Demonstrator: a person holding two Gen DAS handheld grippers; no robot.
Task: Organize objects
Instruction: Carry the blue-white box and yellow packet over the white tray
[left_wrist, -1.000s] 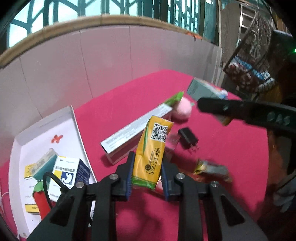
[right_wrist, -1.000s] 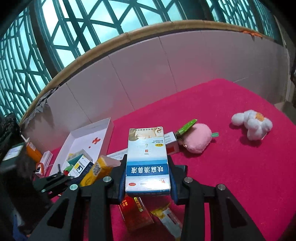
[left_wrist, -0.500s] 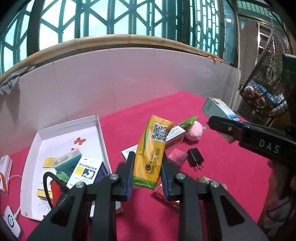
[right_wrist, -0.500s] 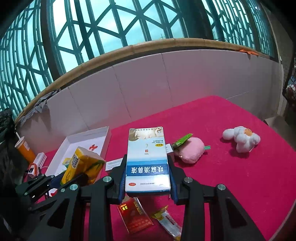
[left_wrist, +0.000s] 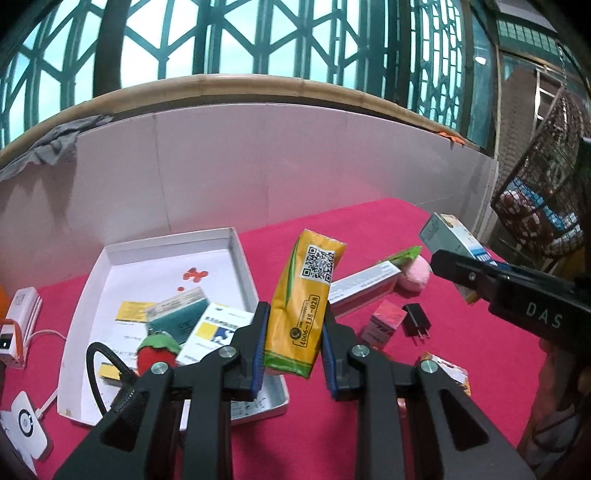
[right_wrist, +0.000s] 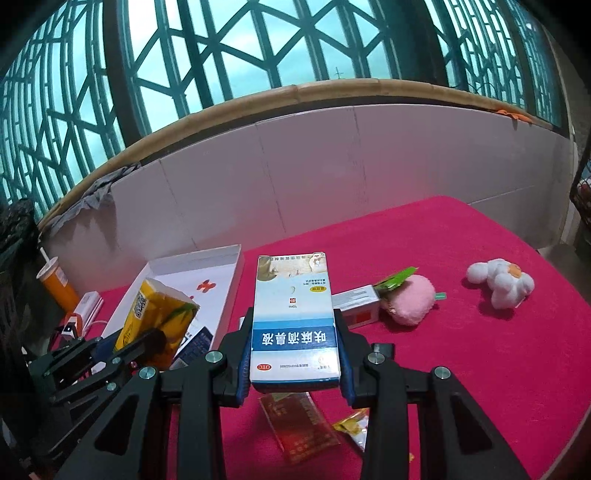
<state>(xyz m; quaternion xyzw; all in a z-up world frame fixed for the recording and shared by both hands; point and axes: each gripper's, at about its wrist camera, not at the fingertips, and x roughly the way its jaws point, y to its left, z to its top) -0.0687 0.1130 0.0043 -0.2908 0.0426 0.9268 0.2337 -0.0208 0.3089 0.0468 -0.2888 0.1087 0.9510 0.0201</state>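
A box tray (left_wrist: 242, 258) was set at the table's (right_wrist: 480, 350) left edge; plush toys (right_wrist: 500, 282) were placed near its right edge.

Left gripper (left_wrist: 293, 345) has a yellow packet (left_wrist: 304, 306) pinched upright above the red tablecloth (left_wrist: 369, 443), just right of the white tray (left_wrist: 243, 266) full of medicine boxes.

Left gripper (left_wrist: 293, 345) held tilted downward, black fingers (left_wrist: 255, 347) with blue pads clamped on lower part of yellow packet (left_wrist: 303, 306), packet kept upright and slightly tilted. Right gripper (right_wrist: 293, 360) likewise angled downward, blue-padded fingers (right_wrist: 243, 365) pressed against both sides of white-and-blue box (right_wrist: 293, 321). Both grippers raised above surface, left one seen at left edge of right wrist view.
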